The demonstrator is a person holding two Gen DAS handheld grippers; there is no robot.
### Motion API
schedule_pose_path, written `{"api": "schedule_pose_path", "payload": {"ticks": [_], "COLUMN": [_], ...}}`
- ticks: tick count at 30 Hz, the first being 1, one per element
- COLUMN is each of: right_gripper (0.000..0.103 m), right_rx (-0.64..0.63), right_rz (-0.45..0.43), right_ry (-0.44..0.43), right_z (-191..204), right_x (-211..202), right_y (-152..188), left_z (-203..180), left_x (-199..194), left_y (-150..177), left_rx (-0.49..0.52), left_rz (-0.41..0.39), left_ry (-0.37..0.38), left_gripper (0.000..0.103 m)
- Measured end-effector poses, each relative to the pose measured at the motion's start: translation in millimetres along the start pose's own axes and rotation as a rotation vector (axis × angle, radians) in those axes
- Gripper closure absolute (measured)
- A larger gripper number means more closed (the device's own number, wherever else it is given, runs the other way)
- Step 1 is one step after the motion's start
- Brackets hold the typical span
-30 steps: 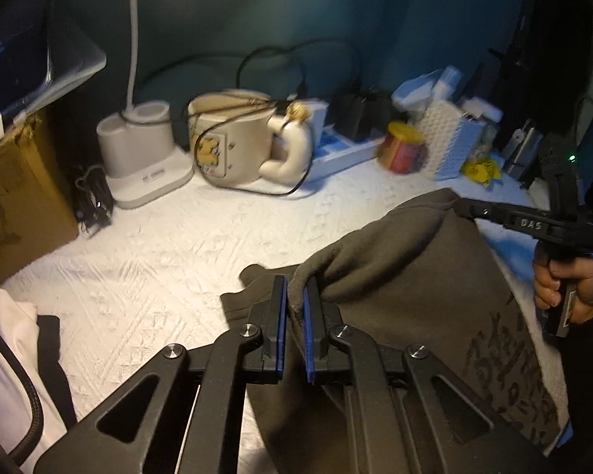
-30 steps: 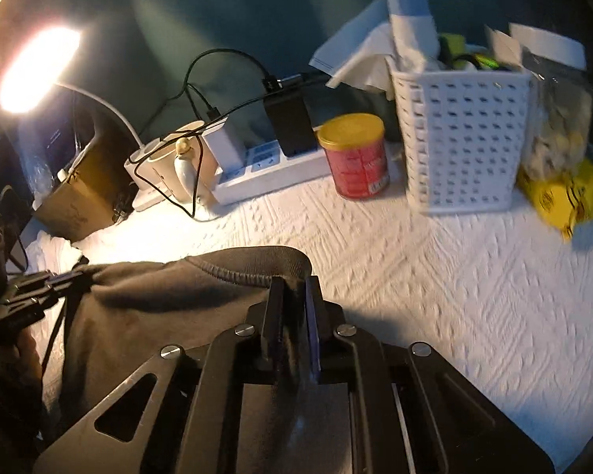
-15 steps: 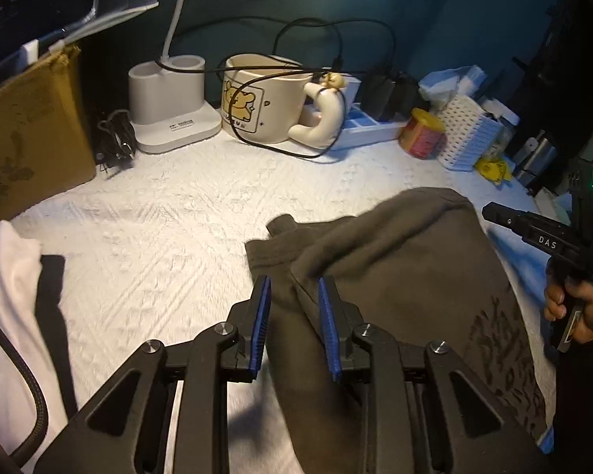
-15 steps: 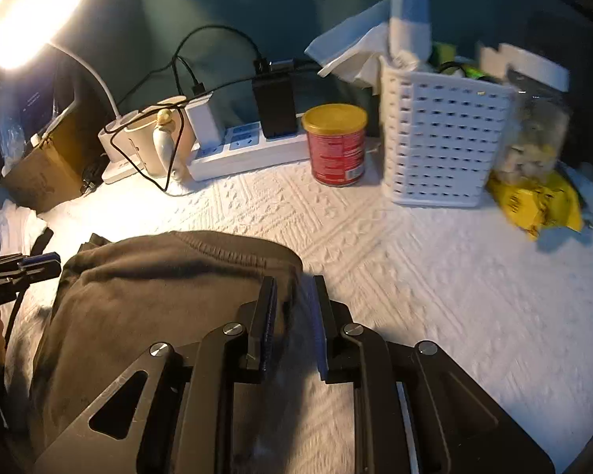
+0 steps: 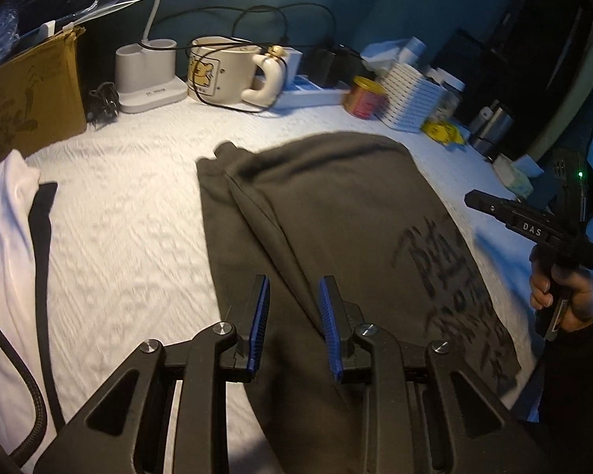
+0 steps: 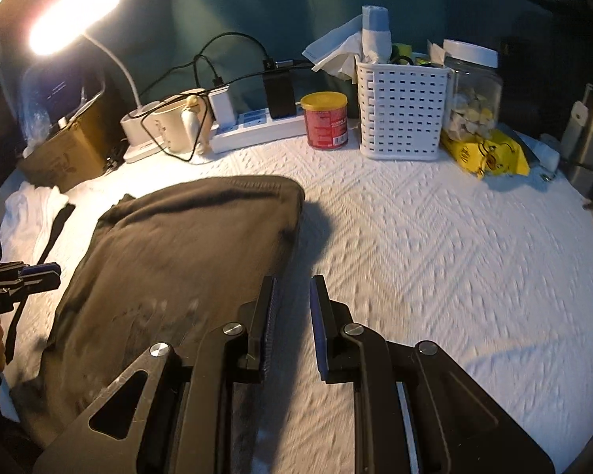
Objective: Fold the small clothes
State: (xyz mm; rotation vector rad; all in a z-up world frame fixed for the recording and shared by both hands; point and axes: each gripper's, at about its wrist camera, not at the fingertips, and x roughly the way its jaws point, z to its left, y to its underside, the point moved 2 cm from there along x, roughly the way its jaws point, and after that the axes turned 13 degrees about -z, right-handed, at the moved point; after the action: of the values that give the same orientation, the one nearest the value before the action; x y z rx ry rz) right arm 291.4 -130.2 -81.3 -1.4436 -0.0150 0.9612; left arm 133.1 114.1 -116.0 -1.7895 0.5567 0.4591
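A dark olive-brown garment (image 5: 336, 213) with a black print lies folded flat on the white textured cloth; it also shows in the right wrist view (image 6: 186, 245). My left gripper (image 5: 292, 308) is open and empty, hovering over the garment's near left part. My right gripper (image 6: 292, 308) is open and empty, just off the garment's right edge; it shows in the left wrist view (image 5: 533, 229) held in a hand at the right. The left gripper shows at the left edge of the right wrist view (image 6: 23, 276).
A white garment with a black strip (image 5: 12, 237) lies at the left. Along the back stand a cardboard box (image 5: 27, 94), lamp base (image 5: 146, 75), mug (image 5: 225, 71), power strip (image 6: 257, 126), red can (image 6: 324, 118), white basket (image 6: 399, 114), jar (image 6: 470, 94) and yellow packet (image 6: 486, 154).
Both grippers have opened and let go of the garment's edge. The garment has dropped flat onto the cloth, and both grippers have pulled back from it.
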Motion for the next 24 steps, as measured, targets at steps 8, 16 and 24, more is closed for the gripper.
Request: {"api": "schedule_pose_path", "payload": {"ticks": [8, 16, 24], "right_gripper": [0.085, 0.077, 0.076], "right_rx": [-0.007, 0.017, 0.036], "right_rz": [0.000, 0.003, 0.021], "right_ry": [0.010, 0.026, 0.027], "right_z": [10, 13, 16], "right_x": [-39, -71, -96], "right_y": [29, 58, 83], "left_z": [-19, -31, -33], "left_x": [-31, -44, -53], "left_y": [28, 54, 77], "left_rx": [-0.005, -0.003, -0.007], "left_rz": [-0.014, 0.006, 0.012], "left_ry": [0.050, 0.070, 0.055], "left_gripper": [0.051, 0.051, 0.051]}}
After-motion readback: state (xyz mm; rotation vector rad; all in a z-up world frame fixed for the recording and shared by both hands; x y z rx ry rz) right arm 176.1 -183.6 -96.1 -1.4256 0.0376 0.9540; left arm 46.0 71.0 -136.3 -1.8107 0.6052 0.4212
